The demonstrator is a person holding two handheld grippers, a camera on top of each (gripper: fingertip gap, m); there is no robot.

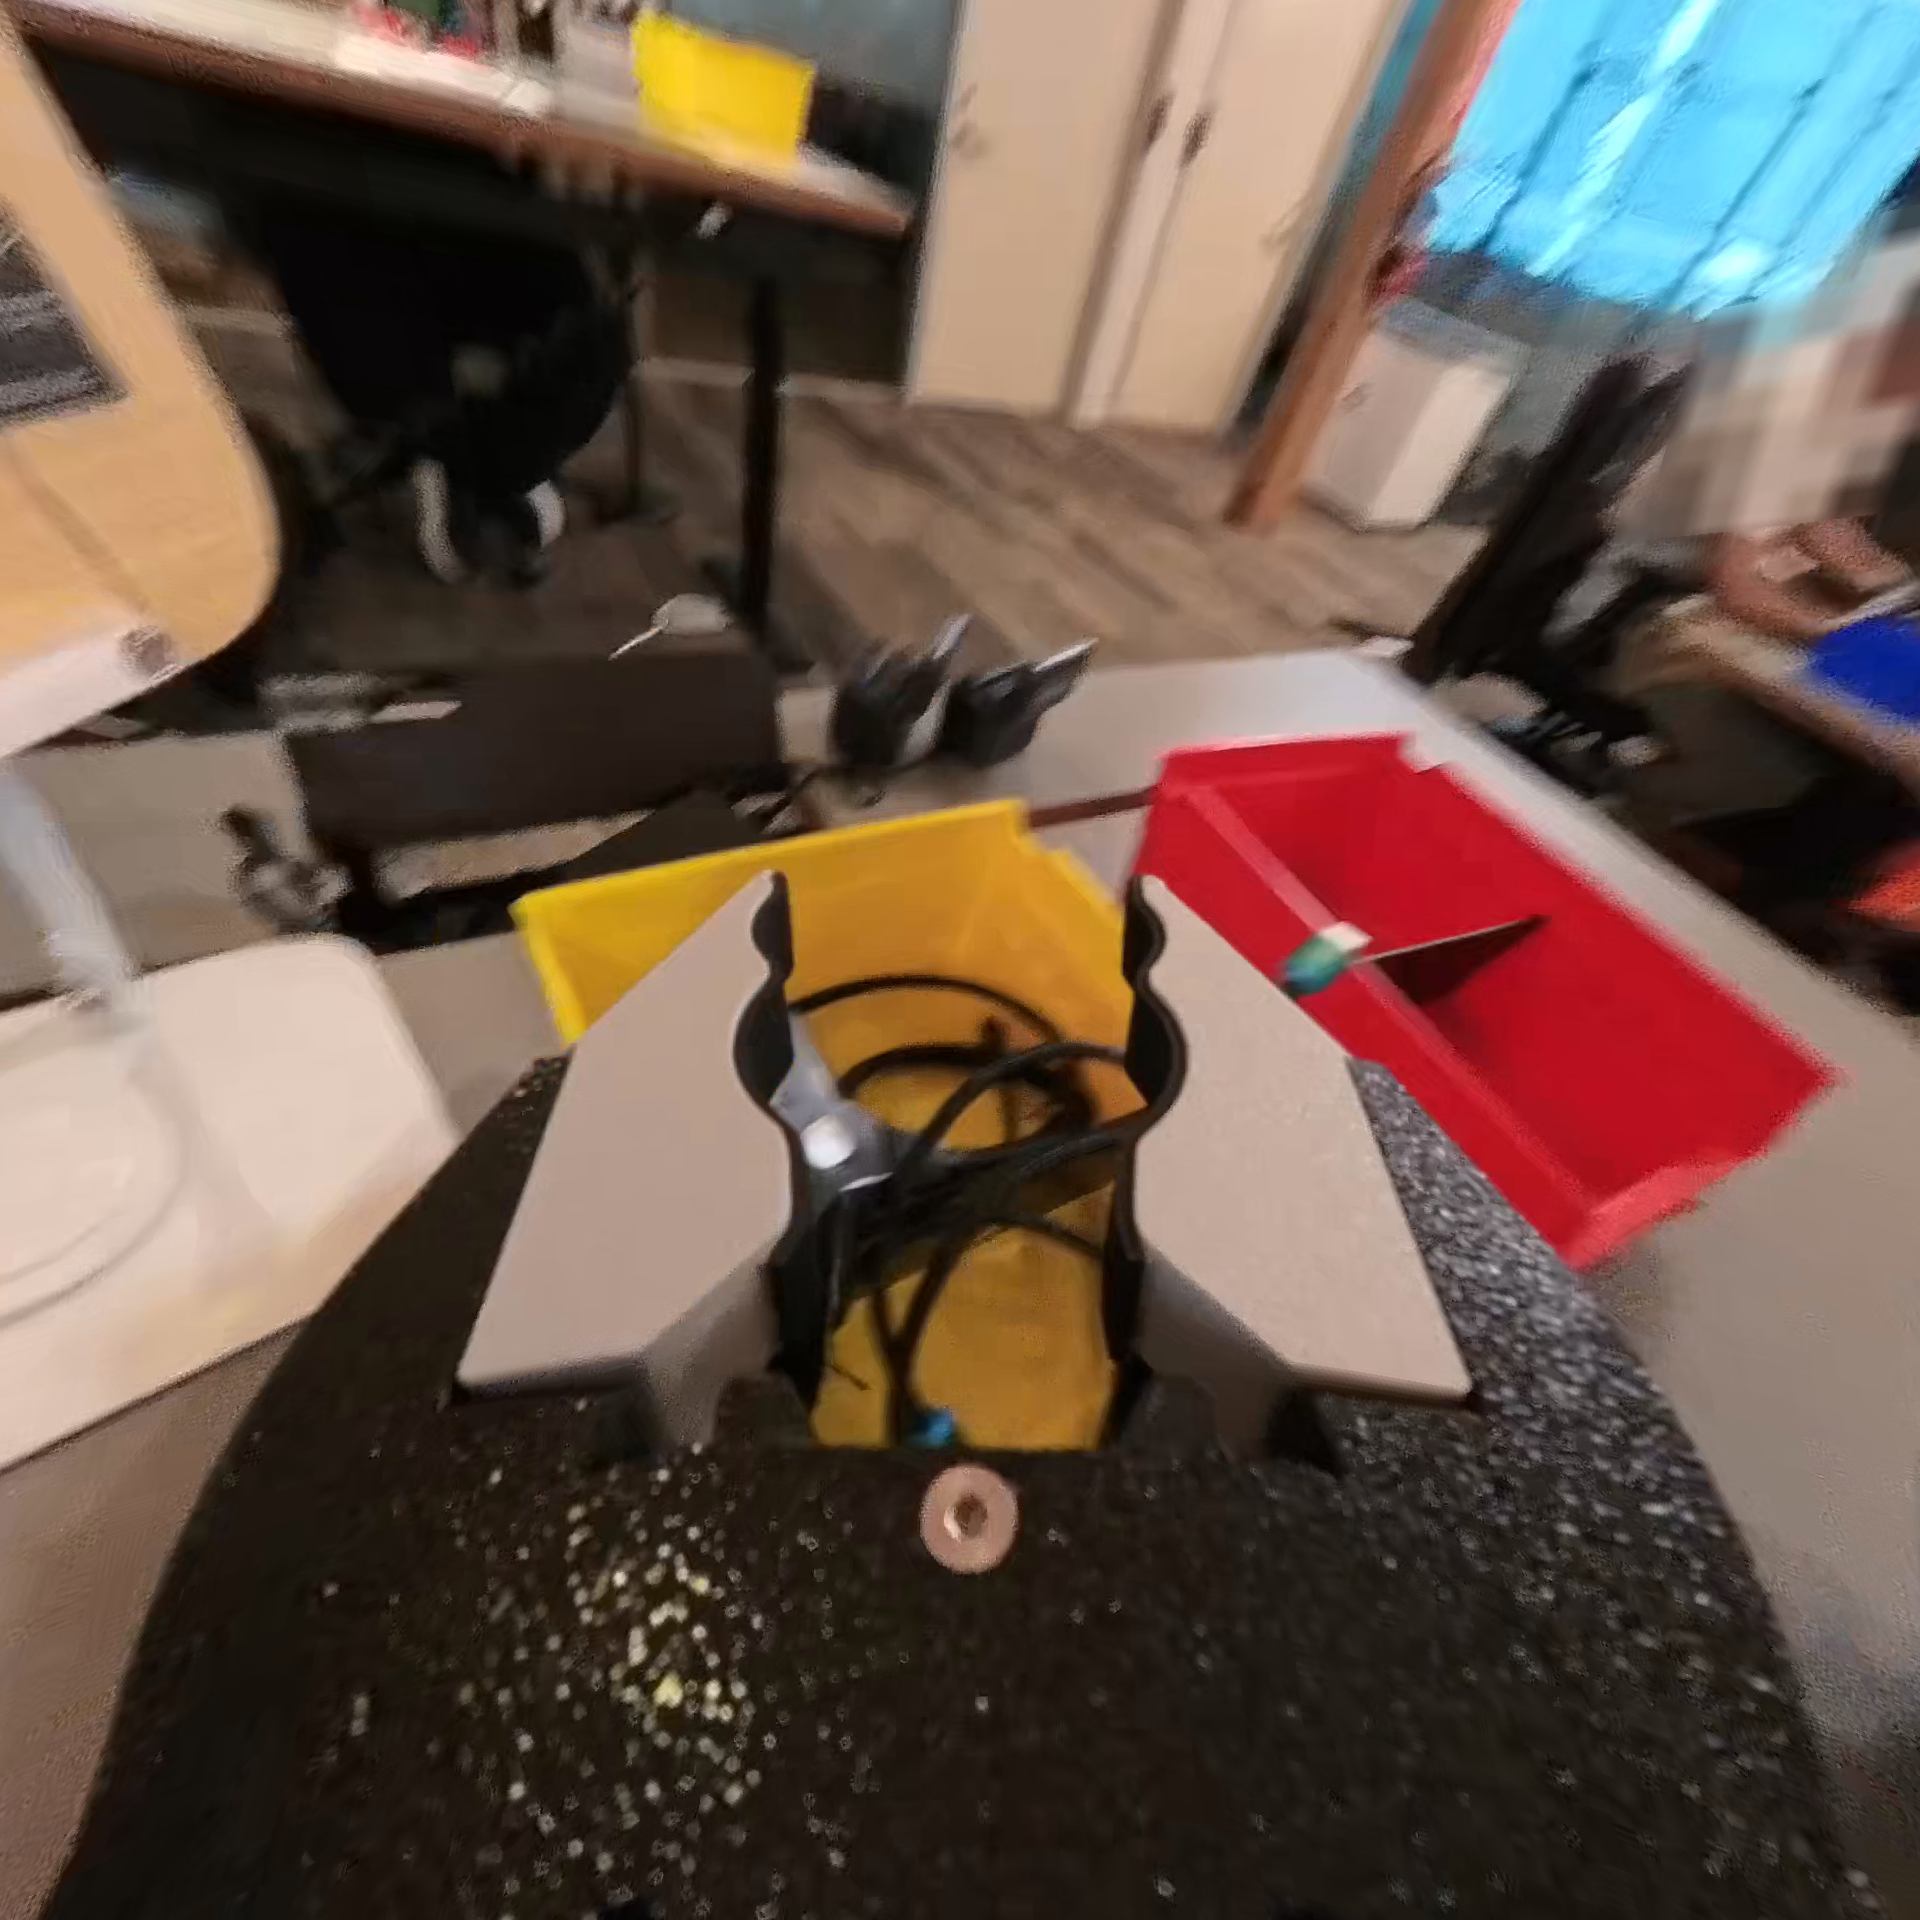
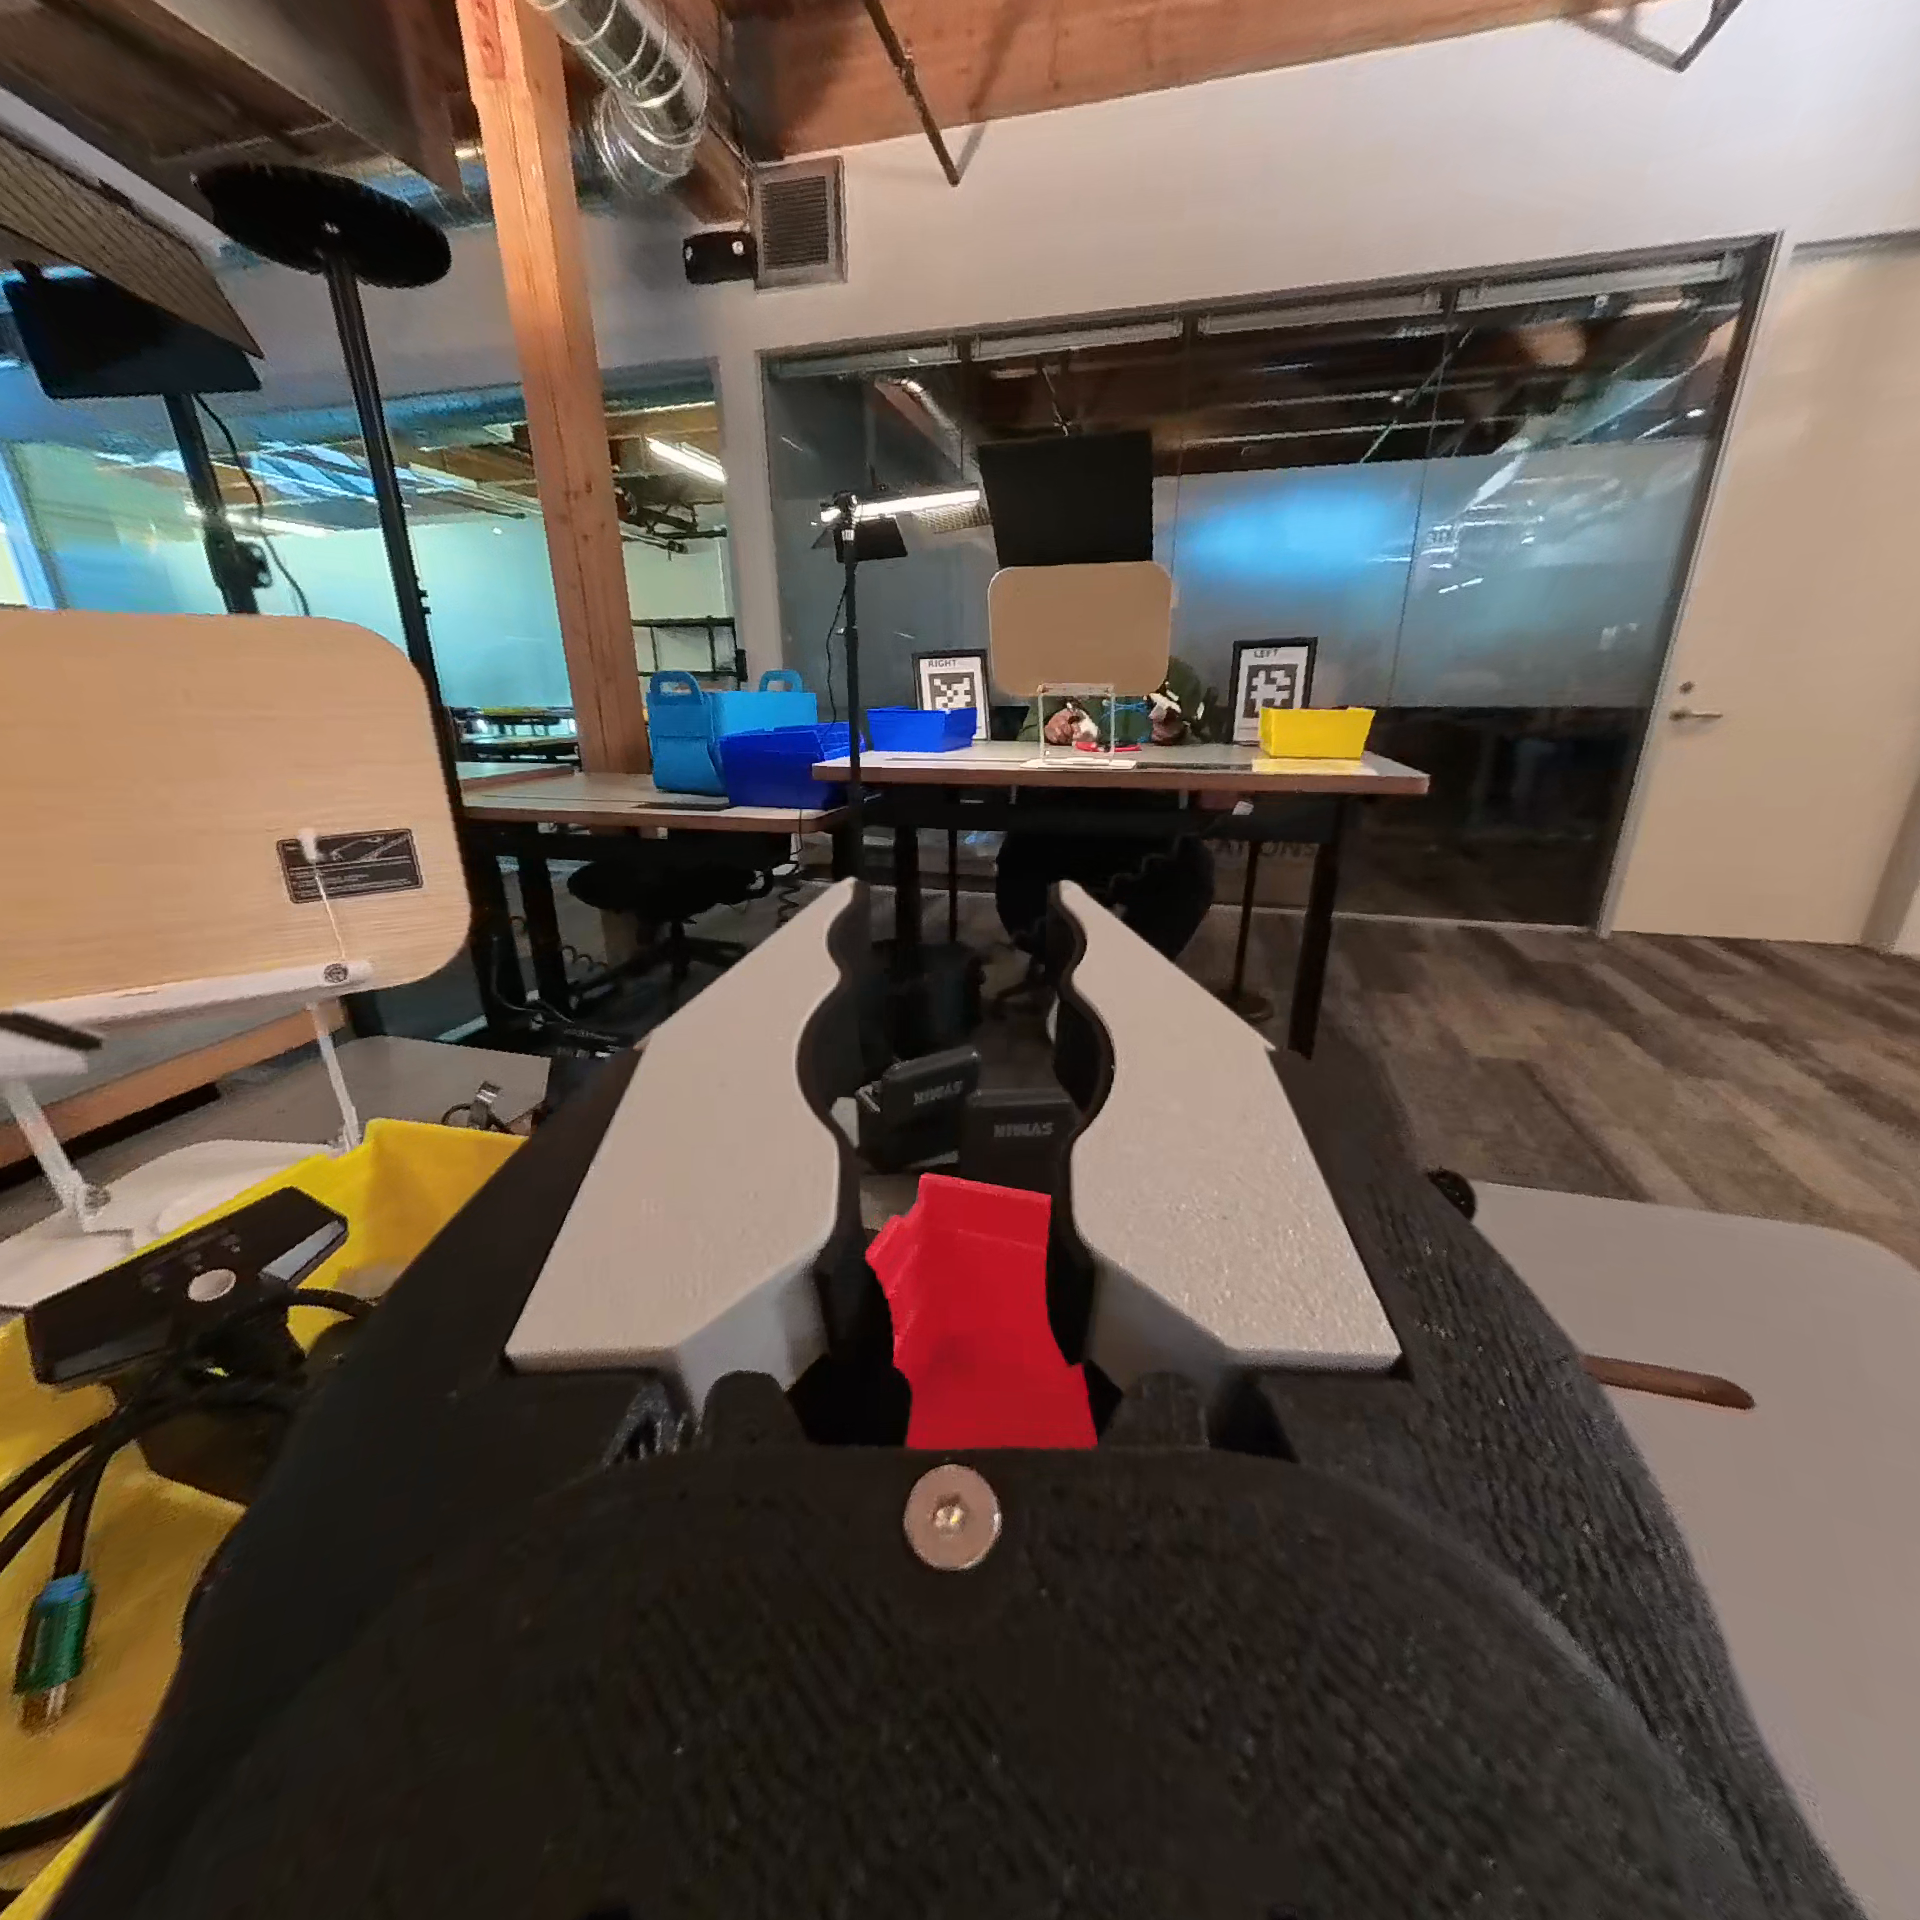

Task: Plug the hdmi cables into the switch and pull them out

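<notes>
Left claw (image 1: pixel 951 904) hangs over the yellow bin (image 1: pixel 644 935), grey fingers (image 1: pixel 644 1132) spread, gripping nothing; between them lies a loose tangle of black hdmi cables (image 1: pixel 966 1091), glossy and round, with a silvery plug (image 1: pixel 831 1132) among them, blurred; the red bin (image 1: pixel 1558 1049), hard plastic with a thin divider, sits just beside the yellow one toward the bench's (image 1: pixel 1766 1299) right side; right claw (image 2: pixel 951 894) released too, wavy inner edges apart above the red rim; the flat black switch (image 2: pixel 182 1299) rests in the yellow bin, cables trailing from it; bare grey bench runs to the right edge.
</notes>
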